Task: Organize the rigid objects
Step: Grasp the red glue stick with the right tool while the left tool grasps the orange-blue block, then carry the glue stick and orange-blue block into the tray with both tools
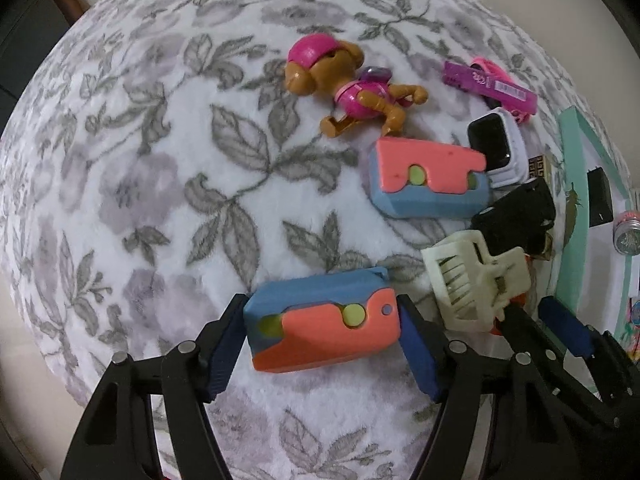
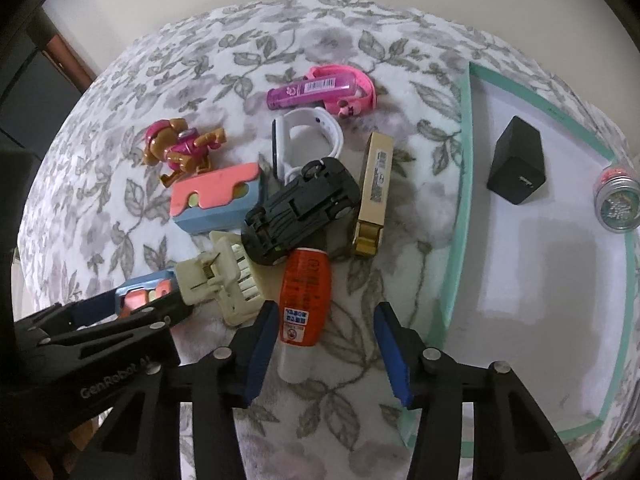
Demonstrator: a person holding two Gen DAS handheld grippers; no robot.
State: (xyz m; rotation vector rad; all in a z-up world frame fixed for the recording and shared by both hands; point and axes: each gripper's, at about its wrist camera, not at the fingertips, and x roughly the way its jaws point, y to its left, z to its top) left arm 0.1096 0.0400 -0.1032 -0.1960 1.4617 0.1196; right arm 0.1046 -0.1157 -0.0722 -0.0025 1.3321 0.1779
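Note:
A blue-and-coral block (image 1: 324,324) lies on the floral blanket, and my left gripper (image 1: 320,340) is shut on it, a pad against each end. The right wrist view shows that gripper (image 2: 136,300) low at the left with the block (image 2: 144,292) in it. My right gripper (image 2: 326,344) is open astride an orange bottle with a white cap (image 2: 306,300); the left pad is close beside it, the right pad well clear. A second blue-and-coral block (image 1: 428,180) lies farther off, next to a cream hair claw (image 2: 224,280).
A black toy car (image 2: 304,208), a white watch (image 2: 308,140), a gold box (image 2: 372,196), a purple tube (image 2: 312,90) and a dog figure (image 2: 180,148) crowd the blanket. At the right a teal-rimmed tray (image 2: 460,184) holds a black cube (image 2: 516,172) and a tin (image 2: 618,204).

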